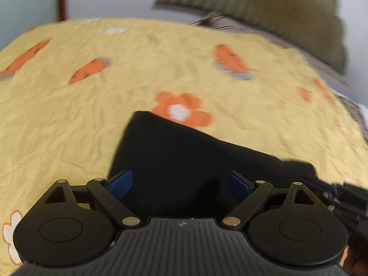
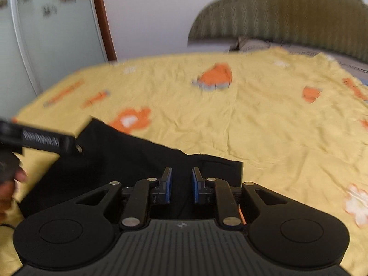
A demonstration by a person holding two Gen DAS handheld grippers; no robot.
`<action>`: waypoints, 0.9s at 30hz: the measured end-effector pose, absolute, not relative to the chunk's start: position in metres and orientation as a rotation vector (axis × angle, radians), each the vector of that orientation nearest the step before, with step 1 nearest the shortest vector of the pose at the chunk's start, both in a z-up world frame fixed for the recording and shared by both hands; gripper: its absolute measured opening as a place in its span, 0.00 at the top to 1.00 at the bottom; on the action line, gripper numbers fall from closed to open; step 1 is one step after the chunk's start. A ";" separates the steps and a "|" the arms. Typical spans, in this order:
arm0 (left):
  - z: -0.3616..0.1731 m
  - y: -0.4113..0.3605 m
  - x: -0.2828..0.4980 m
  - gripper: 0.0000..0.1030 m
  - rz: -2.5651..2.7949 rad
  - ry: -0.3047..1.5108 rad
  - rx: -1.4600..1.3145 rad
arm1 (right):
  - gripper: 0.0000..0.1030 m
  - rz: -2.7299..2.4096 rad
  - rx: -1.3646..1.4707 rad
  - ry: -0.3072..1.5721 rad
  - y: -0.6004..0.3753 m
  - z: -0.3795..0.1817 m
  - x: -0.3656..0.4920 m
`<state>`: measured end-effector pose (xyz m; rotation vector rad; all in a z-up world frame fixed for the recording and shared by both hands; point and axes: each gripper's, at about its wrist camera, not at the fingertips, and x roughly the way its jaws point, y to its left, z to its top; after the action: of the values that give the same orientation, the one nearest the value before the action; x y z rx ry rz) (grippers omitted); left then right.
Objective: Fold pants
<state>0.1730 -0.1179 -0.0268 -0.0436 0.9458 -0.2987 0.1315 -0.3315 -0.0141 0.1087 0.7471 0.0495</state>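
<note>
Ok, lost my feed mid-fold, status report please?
Left claw open above the black pants. Right claw narrow, gap between pads, nothing pinched. Pants flat on yellow bedspread. Nothing in the way.

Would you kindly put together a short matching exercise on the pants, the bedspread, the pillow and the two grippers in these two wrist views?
Things:
1. pants
2. bedspread
3. pillow
4. left gripper
5. right gripper

Descriptions:
A. yellow with orange flowers
B. jaws spread wide
C. black, lying on the bed
D. olive green, at the far end of the bed
E. jaws close together, with a narrow gap

Pairs: 1-C, 2-A, 3-D, 4-B, 5-E
</note>
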 end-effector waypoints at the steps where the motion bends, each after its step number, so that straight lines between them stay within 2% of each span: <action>1: -0.032 -0.122 0.184 0.12 -0.288 0.951 -0.037 | 0.84 0.012 0.094 0.759 -0.332 -0.021 0.141; 5: -0.040 -0.128 0.204 0.16 -0.255 0.946 0.047 | 0.84 -0.055 0.126 0.753 -0.341 -0.021 0.148; 9: -0.025 -0.111 0.172 0.10 -0.387 0.927 -0.003 | 0.83 0.007 0.092 0.701 -0.324 -0.002 0.108; 13: -0.036 -0.097 0.137 0.07 -0.430 0.952 -0.043 | 0.84 0.044 0.017 0.756 -0.305 -0.016 0.083; 16: -0.040 -0.105 0.119 0.13 -0.426 0.913 0.069 | 0.83 0.022 0.054 0.756 -0.307 -0.021 0.081; 19: -0.022 -0.095 0.101 0.10 -0.420 0.881 0.083 | 0.83 -0.004 0.020 0.702 -0.295 -0.003 0.069; 20: -0.017 -0.087 0.093 0.05 -0.441 0.874 0.055 | 0.83 0.013 0.025 0.697 -0.292 -0.001 0.064; 22: -0.018 -0.075 0.084 0.03 -0.464 0.905 -0.010 | 0.83 0.032 0.047 0.715 -0.291 -0.007 0.058; 25: -0.034 -0.076 0.078 0.05 -0.462 0.941 0.036 | 0.83 -0.005 0.075 0.748 -0.299 -0.028 0.062; 27: -0.035 -0.076 0.073 0.08 -0.413 0.946 0.079 | 0.82 -0.031 0.117 0.734 -0.299 -0.020 0.058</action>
<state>0.0732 -0.0758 -0.0354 0.0792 0.9459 -0.4135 0.0578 -0.2995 -0.0198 0.1169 0.7337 -0.0311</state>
